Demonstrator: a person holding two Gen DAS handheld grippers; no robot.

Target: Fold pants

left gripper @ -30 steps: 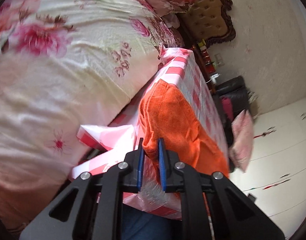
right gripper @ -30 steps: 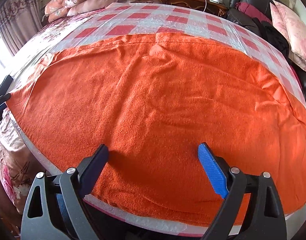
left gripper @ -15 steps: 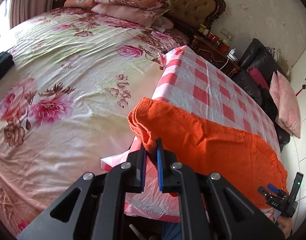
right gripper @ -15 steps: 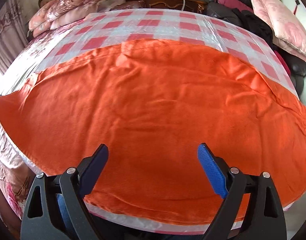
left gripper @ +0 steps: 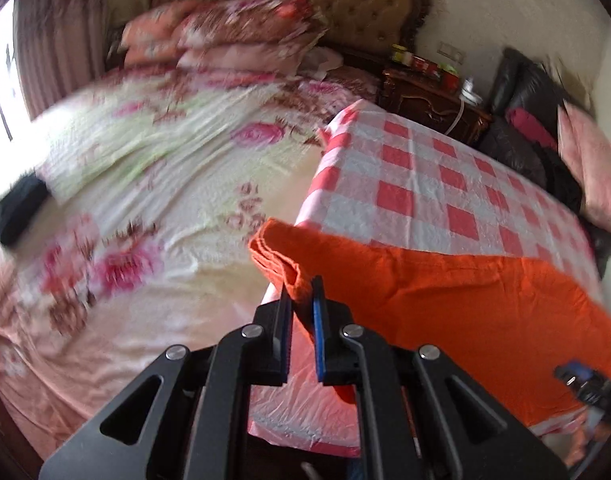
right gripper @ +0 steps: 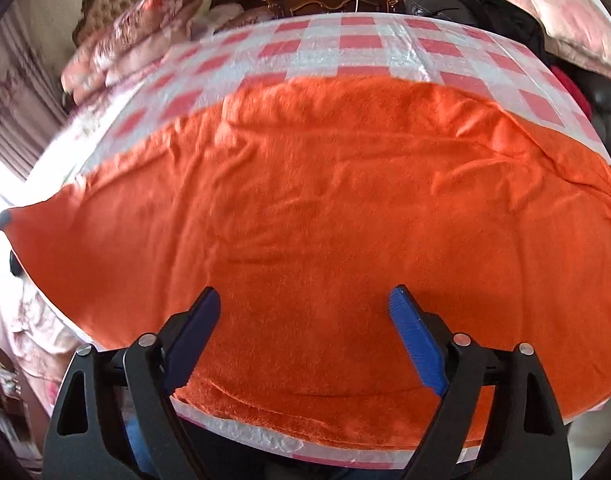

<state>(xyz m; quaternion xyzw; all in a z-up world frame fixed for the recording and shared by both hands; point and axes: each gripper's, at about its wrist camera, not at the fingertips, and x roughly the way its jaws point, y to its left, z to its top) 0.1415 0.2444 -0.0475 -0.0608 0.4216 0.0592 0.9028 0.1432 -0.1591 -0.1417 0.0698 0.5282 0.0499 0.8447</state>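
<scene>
across the bench (right gripper: 385,40) with its red-and-white checked cloth, the fuzzy orange pants (right gripper: 325,200) lie flat, long axis left to right. the left gripper (left gripper: 302,292) pinches their bunched left end at the bench's edge; the right gripper (right gripper: 305,304) hovers spread wide over their near edge.

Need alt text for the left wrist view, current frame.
The left gripper is shut on a bunched corner of the orange pants, lifting it at the edge of a table with a red-and-white checked tablecloth. A floral bedspread fills the left, motion-blurred, and the right gripper shows at the far right.
</scene>
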